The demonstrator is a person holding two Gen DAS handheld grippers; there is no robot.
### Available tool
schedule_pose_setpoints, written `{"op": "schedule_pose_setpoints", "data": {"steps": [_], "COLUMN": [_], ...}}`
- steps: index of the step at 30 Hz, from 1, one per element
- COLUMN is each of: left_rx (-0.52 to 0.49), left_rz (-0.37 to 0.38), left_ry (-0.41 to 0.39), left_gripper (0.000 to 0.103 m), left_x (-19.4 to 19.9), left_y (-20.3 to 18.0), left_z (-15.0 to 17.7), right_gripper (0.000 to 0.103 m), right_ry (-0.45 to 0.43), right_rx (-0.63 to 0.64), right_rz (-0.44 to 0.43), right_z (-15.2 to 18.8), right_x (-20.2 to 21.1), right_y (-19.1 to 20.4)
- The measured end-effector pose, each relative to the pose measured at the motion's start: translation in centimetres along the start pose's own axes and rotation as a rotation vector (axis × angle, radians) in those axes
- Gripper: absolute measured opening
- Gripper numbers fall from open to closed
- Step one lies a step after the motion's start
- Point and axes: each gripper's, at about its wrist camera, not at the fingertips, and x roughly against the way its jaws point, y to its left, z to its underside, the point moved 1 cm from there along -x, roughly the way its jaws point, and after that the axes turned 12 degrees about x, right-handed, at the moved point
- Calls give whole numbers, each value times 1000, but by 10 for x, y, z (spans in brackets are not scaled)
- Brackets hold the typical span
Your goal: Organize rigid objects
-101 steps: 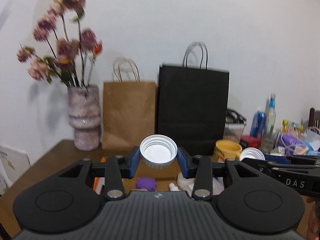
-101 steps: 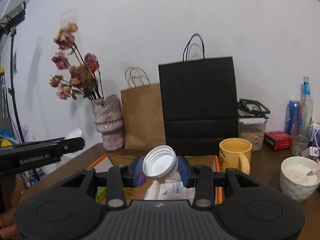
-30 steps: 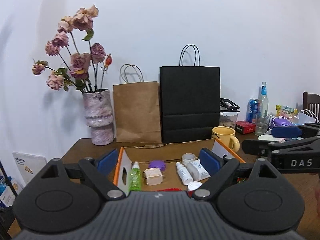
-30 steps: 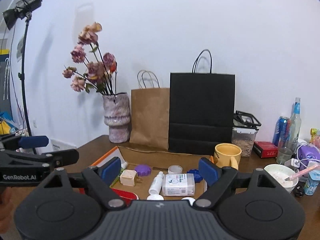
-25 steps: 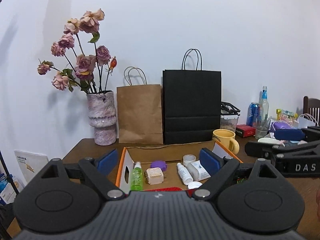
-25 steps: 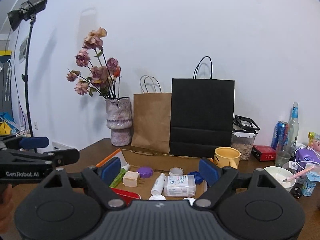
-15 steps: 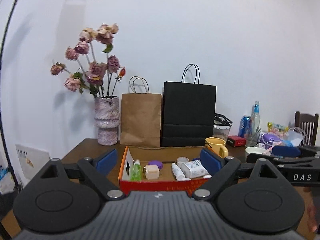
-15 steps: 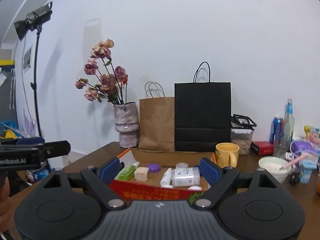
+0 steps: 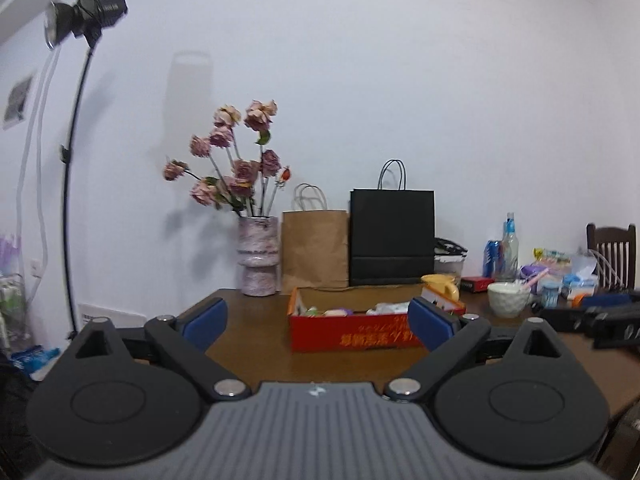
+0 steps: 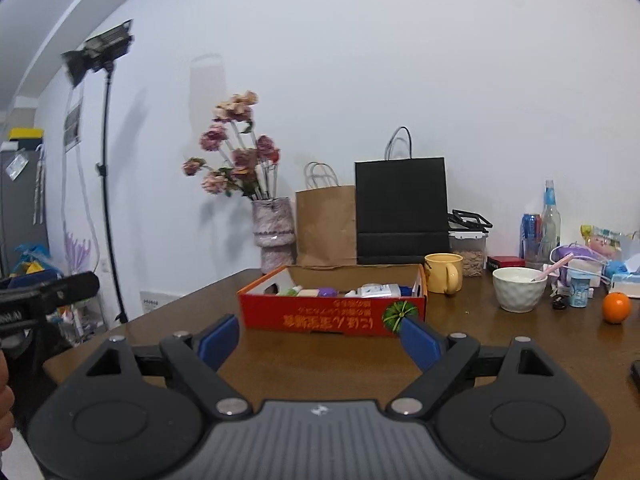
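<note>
A red cardboard box (image 9: 352,334) (image 10: 320,316) stands on the brown table (image 10: 280,364), seen from its front side. Small bottles, a purple lid (image 10: 329,291) and a white packet (image 10: 378,290) show over its rim. My left gripper (image 9: 317,323) hangs well back from the box near the table's front edge; its jaws are opening, with nothing between them. My right gripper (image 10: 319,341) is open and empty, also short of the box. Each gripper shows at the edge of the other's view.
Behind the box stand a vase of dried roses (image 9: 258,256), a brown paper bag (image 9: 314,248) and a black paper bag (image 9: 392,236). A yellow mug (image 10: 442,278), a white bowl (image 10: 518,288), an orange (image 10: 616,308) and bottles crowd the right. A light stand (image 10: 106,160) rises left.
Both grippers have pulled back from the box and sunk, so the box now shows from its side. The white lids held earlier are gone from both. The left jaws have spread wider.
</note>
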Motion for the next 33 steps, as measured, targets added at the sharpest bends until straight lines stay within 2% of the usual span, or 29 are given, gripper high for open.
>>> {"op": "schedule_pose_setpoints", "data": {"steps": [2,4,6,8,10,13,20,33], "left_rx": [-8,-43,-76,-55,0,54,17,1], "left_rz": [2,-9,-35,-55,-57,-48,-45,-31], "left_ry": [11,15,0,7,48,103,46,67], "left_gripper": [103,103,103,103,103,103,103,103], "left_x": [17,34,51,64,71,74,81,79], "left_y": [1,-1,-1,2,7,11,6,5], "left_z": [8,15,22,27,29,26,24,21], "right_gripper": [88,90,97,97,97,97,97,97], "right_ry": [-23,-52,-64,-64,-38,-10,5,24], "right_rx": [13,64,76,56,56,51,-1,4], "right_rz": [-10,19,47,32,16,23,16,19], "right_z": [3,7,13,20,28,33,34,35], "right_x": [21,45,66,82,92,96,93,87], "right_y": [11,23,32,36,41,44,39,36]}}
